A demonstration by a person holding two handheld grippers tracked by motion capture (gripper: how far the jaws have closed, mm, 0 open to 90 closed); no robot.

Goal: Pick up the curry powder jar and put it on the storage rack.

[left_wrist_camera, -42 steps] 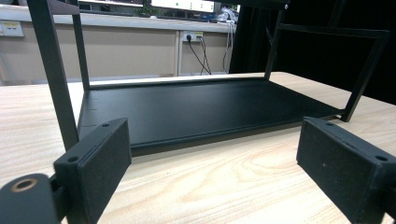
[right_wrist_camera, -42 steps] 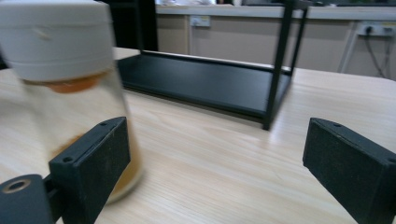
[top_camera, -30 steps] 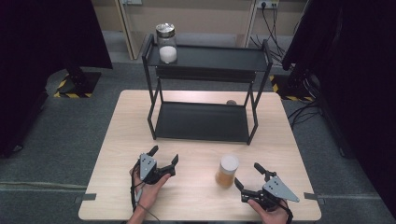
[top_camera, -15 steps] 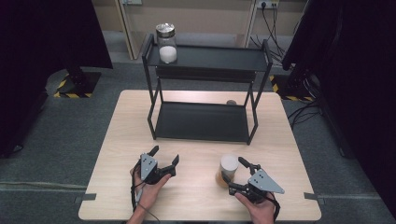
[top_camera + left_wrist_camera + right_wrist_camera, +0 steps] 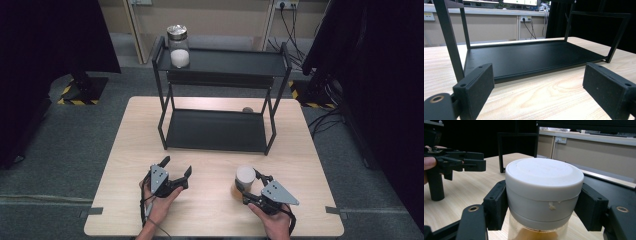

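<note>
High view, read from left to right, showed the left gripper (image 5: 176,171) low over the near-left part of the wooden table (image 5: 125,150), held in the person's left hand (image 5: 159,202). Its jaws stood wide apart with nothing between them; the left gripper view confirmed this, both pads (image 5: 475,87) spread and only bare tabletop and the lower shelf (image 5: 529,57) of the black rack (image 5: 220,95) ahead.

On the rack's top shelf, at its left end, stood a glass jar (image 5: 178,46) with a metal lid and white contents, well apart from both grippers.

Further right, near the table's front edge, stood the white-lidded jar (image 5: 245,181), upright, with brownish contents in its clear lower body. The right gripper (image 5: 254,186) was set around it. In the right gripper view the two pads flanked the white lid (image 5: 544,185), one on each side, touching or very nearly so; whether they were pressing firmly could not be told.

Risks, as judged: the hold sat on the lid rather than on the glass body. If the lid was loose, a lift could part it from the jar and spill the contents. If the clamp was light, the smooth lid could slip between the pads. A lift tilted off vertical could tip the jar, and a carry toward the rack could knock its front post.
</note>
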